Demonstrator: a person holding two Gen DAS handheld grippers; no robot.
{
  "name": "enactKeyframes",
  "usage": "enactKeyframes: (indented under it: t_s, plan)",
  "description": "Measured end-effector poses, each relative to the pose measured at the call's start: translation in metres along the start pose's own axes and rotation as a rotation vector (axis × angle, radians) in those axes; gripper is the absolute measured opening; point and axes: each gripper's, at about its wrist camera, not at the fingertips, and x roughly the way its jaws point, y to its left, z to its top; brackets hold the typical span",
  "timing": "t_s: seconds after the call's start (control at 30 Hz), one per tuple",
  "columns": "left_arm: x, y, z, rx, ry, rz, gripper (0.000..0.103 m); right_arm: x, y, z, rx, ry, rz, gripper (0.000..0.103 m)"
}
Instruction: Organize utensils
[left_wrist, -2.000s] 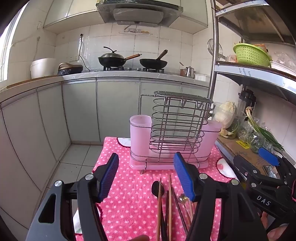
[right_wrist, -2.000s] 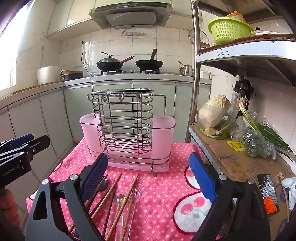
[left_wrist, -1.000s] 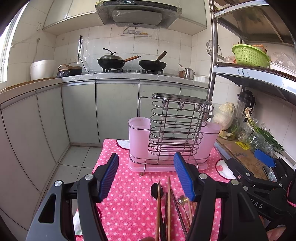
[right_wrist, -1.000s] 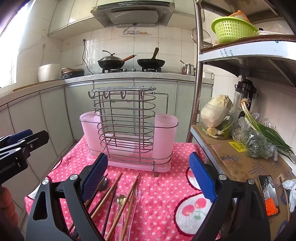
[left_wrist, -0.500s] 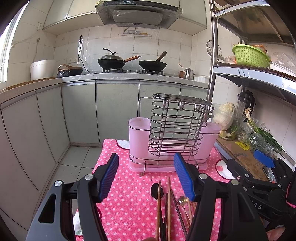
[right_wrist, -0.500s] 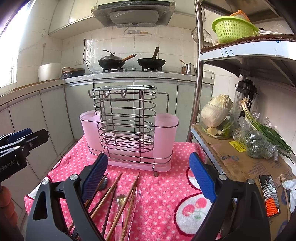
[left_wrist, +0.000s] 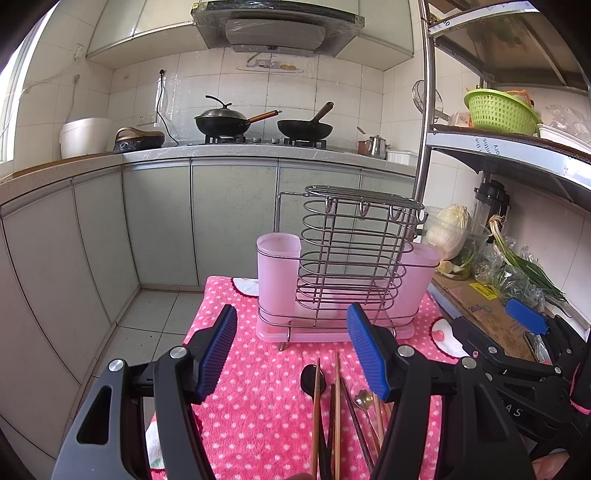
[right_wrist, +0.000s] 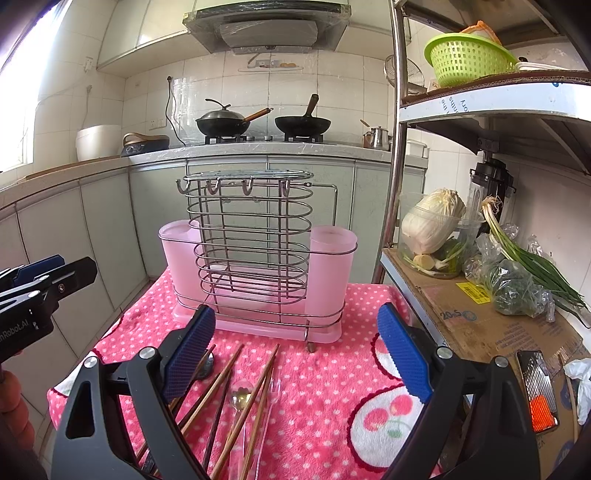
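A wire utensil rack (left_wrist: 351, 254) (right_wrist: 251, 236) with two pink cups (left_wrist: 277, 273) (right_wrist: 331, 266) stands at the far side of a pink dotted cloth (left_wrist: 258, 398) (right_wrist: 325, 376). Loose on the cloth in front of it lie several wooden chopsticks (left_wrist: 317, 413) (right_wrist: 221, 380), a dark spoon (left_wrist: 309, 378) and a gold spoon (left_wrist: 364, 400) (right_wrist: 242, 391). My left gripper (left_wrist: 291, 350) hovers open just above the chopsticks, nothing between its blue pads. My right gripper (right_wrist: 295, 354) is open too, over the utensils, holding nothing.
A metal shelf unit (right_wrist: 399, 184) stands to the right with cabbage in a bowl (right_wrist: 432, 225), green onions (right_wrist: 528, 262) and a cardboard sheet (right_wrist: 480, 325). Grey cabinets and a counter with two pans (left_wrist: 221, 122) run behind. Tiled floor (left_wrist: 147, 317) drops off left of the cloth.
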Motion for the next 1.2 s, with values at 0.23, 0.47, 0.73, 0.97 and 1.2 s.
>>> enactKeyframes:
  t_s: [0.23,0.47,0.73,0.97,1.2]
  plan:
    - [0.0,0.0,0.0,0.0,0.0,-0.001,0.061,0.001,0.0,0.0,0.0,0.0,0.0,0.09]
    - [0.001,0.001,0.0,0.0,0.002,-0.001,0.061,0.001,0.0,0.001,-0.001,-0.001,-0.001,0.09]
    - [0.002,0.001,-0.001,-0.002,0.004,0.0,0.061,0.001,-0.001,0.001,-0.004,-0.004,-0.002,0.09]
    - [0.01,0.002,-0.004,-0.003,0.02,0.001,0.061,0.002,-0.001,0.001,-0.004,-0.002,-0.004,0.09]
    - [0.023,-0.001,-0.005,0.006,0.062,0.002,0.061,0.016,-0.004,-0.003,0.003,0.046,0.005,0.09]
